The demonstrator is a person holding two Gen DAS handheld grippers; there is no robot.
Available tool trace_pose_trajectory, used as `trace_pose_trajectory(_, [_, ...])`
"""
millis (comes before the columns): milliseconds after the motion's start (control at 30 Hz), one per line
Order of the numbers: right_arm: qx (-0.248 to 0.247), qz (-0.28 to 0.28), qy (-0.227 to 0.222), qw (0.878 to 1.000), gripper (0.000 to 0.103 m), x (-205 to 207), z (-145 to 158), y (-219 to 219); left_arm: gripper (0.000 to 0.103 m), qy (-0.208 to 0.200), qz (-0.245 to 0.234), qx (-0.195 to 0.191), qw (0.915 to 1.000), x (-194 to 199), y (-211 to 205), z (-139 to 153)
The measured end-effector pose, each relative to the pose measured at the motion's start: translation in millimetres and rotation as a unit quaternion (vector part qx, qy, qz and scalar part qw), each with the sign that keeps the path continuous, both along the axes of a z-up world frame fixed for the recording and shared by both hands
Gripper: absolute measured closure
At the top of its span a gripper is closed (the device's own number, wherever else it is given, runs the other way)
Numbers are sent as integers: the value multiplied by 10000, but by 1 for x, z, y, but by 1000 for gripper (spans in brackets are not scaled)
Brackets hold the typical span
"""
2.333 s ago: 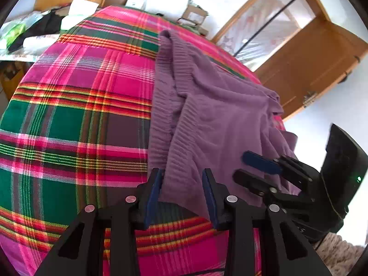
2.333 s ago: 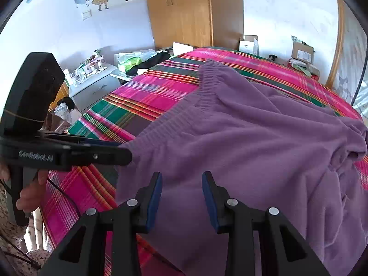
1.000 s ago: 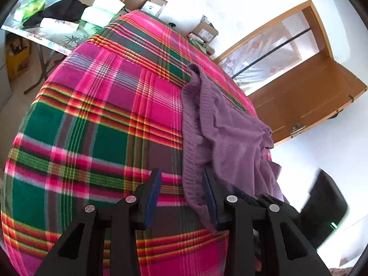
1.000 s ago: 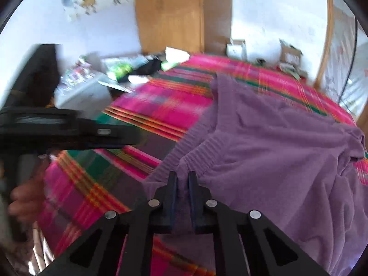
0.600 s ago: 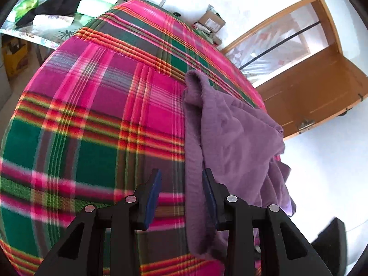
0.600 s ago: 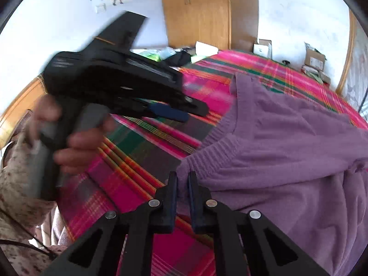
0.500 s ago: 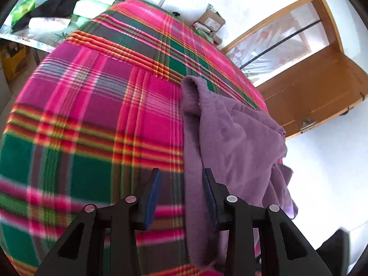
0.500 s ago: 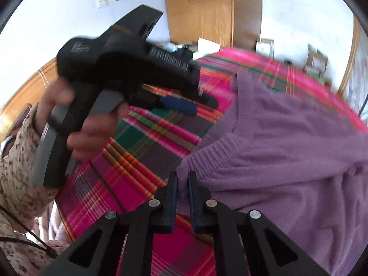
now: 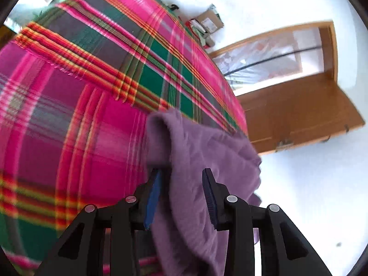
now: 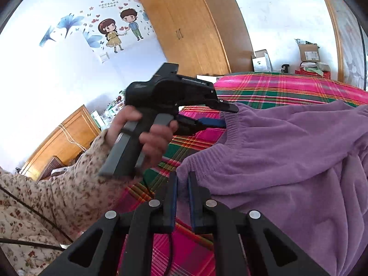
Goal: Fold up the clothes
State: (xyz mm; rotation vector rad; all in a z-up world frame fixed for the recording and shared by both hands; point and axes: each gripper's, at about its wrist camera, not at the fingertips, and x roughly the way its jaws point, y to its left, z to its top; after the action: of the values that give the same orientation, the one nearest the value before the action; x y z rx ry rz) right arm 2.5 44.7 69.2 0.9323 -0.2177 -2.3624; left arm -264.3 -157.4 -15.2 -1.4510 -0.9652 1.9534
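Observation:
A purple knit sweater (image 10: 287,161) lies on a bed with a pink and green plaid blanket (image 10: 276,89). My right gripper (image 10: 182,179) is shut on the sweater's ribbed hem corner, held just above the blanket. My left gripper (image 9: 181,179) is open, its jaws on either side of a raised fold of the sweater (image 9: 207,161) at the far hem corner. In the right wrist view the left gripper (image 10: 227,115) reaches the sweater's edge from the left, held by a hand in a floral sleeve.
A wooden wardrobe (image 10: 193,27) and cardboard boxes (image 10: 308,50) stand beyond the bed. A wooden door (image 9: 299,115) is at the right in the left wrist view. The plaid blanket (image 9: 69,115) spreads to the left of the sweater.
The right gripper has shut on the hem corner and stays shut. The left gripper has moved forward along the sweater's edge to its far corner, jaws still open around the fold.

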Motion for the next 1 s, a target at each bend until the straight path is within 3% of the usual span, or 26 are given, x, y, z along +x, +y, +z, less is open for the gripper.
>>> trace_pose_trajectory(233, [-95, 75, -138, 9998, 94, 6, -6, 6, 65, -270, 75, 415, 9987, -22, 15, -12])
trace_pose_trajectory(467, [68, 316, -363, 9988, 94, 3, -18, -3, 65, -478, 142, 872, 9949, -47, 25, -4])
trace_pose_trajectory(700, [82, 522, -513, 9973, 94, -8, -27, -12, 65, -97, 261, 813, 9963, -51, 16, 18])
trace_pose_trajectory(1000, [190, 918, -788, 9925, 94, -21, -45, -36, 65, -274, 1075, 656, 9917, -37, -35, 3])
